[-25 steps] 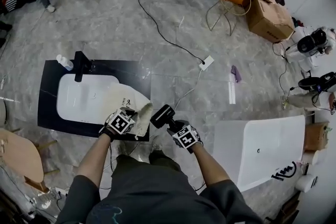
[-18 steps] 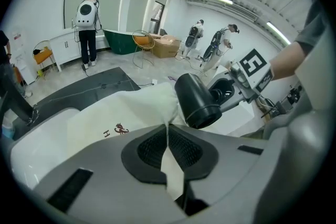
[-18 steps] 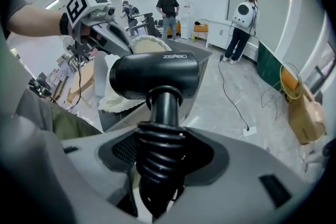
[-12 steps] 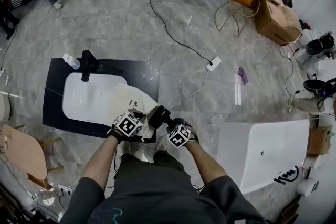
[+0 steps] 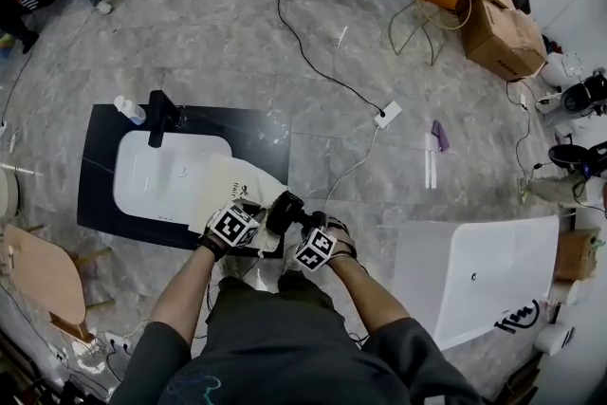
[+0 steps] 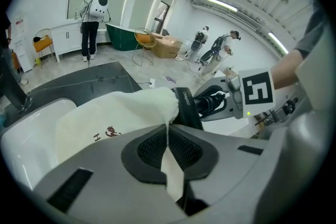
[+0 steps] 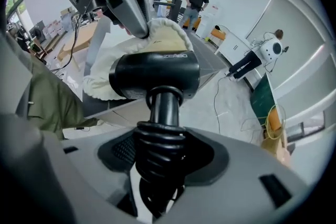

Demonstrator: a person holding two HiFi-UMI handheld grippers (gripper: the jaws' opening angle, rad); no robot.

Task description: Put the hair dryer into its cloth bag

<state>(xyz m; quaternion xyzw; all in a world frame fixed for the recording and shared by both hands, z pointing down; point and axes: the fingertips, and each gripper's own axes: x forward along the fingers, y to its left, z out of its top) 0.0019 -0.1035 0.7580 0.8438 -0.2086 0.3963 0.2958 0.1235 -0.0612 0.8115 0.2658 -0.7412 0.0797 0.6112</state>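
The black hair dryer [image 5: 285, 209] hangs over the front edge of the black counter, its barrel nosing into the mouth of the cream cloth bag [image 5: 232, 190]. My right gripper [image 7: 160, 165] is shut on the dryer's handle, where the black cord is wound round it. The barrel [image 7: 155, 76] lies crosswise, with the bag's rim [image 7: 163, 34] arching over it. My left gripper [image 6: 169, 155] is shut on a fold of the bag's rim and holds the bag [image 6: 115, 118] up beside the dryer [image 6: 184, 107]. The rest of the bag lies on the counter.
The black counter [image 5: 95, 194] carries a white sink [image 5: 171, 171], a black tap [image 5: 156, 114] and a small bottle [image 5: 128, 109]. A white tub [image 5: 474, 275] stands to the right. A cable and power strip [image 5: 386, 116] lie on the floor; people stand at the back.
My right gripper has carried the dryer left and down to the bag's mouth and rolled it. The left gripper has held the bag's rim in place.
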